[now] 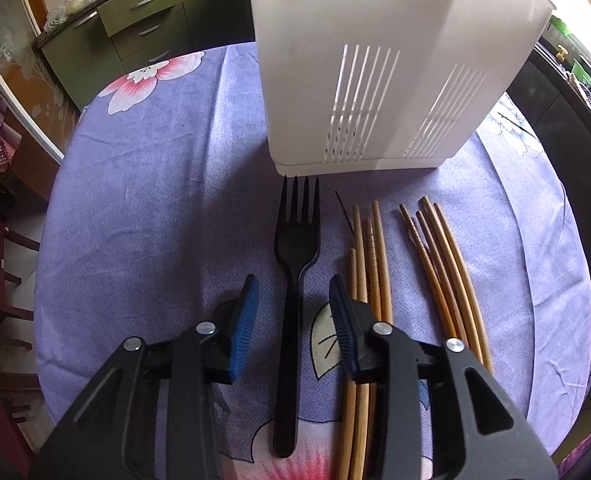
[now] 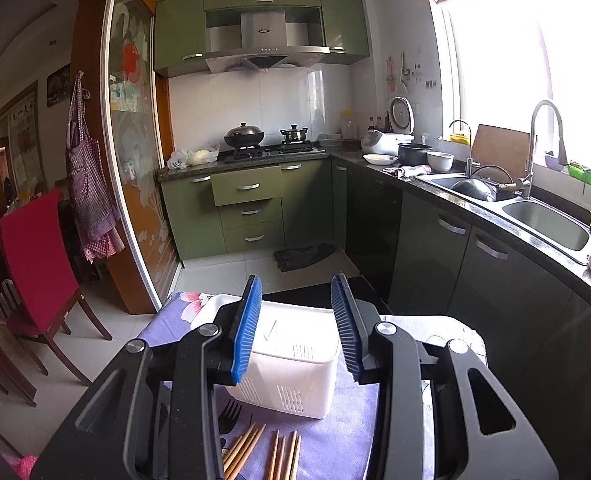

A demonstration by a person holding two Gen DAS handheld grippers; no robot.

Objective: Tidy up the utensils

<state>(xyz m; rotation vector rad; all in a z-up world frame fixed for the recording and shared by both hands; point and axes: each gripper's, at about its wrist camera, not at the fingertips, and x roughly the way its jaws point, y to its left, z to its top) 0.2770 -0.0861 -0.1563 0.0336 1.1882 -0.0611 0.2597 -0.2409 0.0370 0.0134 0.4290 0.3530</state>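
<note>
A black plastic fork (image 1: 295,280) lies on the purple flowered tablecloth (image 1: 155,240), tines toward a white slotted utensil holder (image 1: 375,80). My left gripper (image 1: 294,286) hangs just over the fork's neck, open, one blue pad on each side and not touching it. Two bundles of wooden chopsticks (image 1: 435,264) lie to the fork's right. In the right wrist view my right gripper (image 2: 297,292) is held open in the air above the holder (image 2: 291,364), nothing between its pads; the fork tines (image 2: 229,414) and chopsticks (image 2: 283,456) show below it.
The table's round edge drops off on the left toward red-cushioned chairs (image 2: 39,264). Beyond the table is a kitchen with green cabinets (image 2: 247,208), a stove with pots (image 2: 271,140) and a counter with a double sink (image 2: 535,216) at right.
</note>
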